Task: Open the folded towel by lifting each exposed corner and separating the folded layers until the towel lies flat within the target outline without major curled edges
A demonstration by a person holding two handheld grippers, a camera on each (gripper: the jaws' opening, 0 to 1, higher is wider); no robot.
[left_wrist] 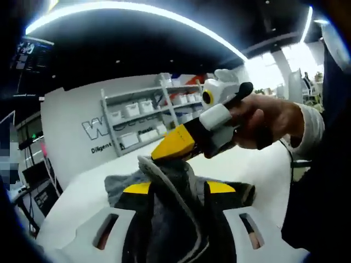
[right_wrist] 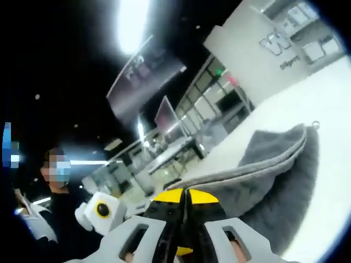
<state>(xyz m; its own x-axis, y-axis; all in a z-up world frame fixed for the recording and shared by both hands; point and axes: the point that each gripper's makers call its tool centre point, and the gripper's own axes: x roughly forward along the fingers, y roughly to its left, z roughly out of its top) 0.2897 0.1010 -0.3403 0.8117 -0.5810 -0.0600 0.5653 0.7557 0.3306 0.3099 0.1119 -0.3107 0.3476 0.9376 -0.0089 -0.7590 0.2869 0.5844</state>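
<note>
The grey towel [left_wrist: 175, 181] is lifted off the white table [left_wrist: 258, 164]. A bunched fold of it fills the gap between the yellow-tipped jaws of my left gripper [left_wrist: 178, 192], which is shut on it. My right gripper [left_wrist: 164, 150], held in a hand, enters from the right and pinches the towel's raised edge. In the right gripper view, my right gripper [right_wrist: 185, 198] has its jaws pressed together on the towel's hem. The towel [right_wrist: 269, 175] hangs from there in layered folds toward the right, with a small loop at its far corner.
The white table [right_wrist: 323, 98] stretches behind the towel. A shelf rack [left_wrist: 142, 112] with white bins stands against the far wall. A person [right_wrist: 55, 197] stands at the left of the right gripper view.
</note>
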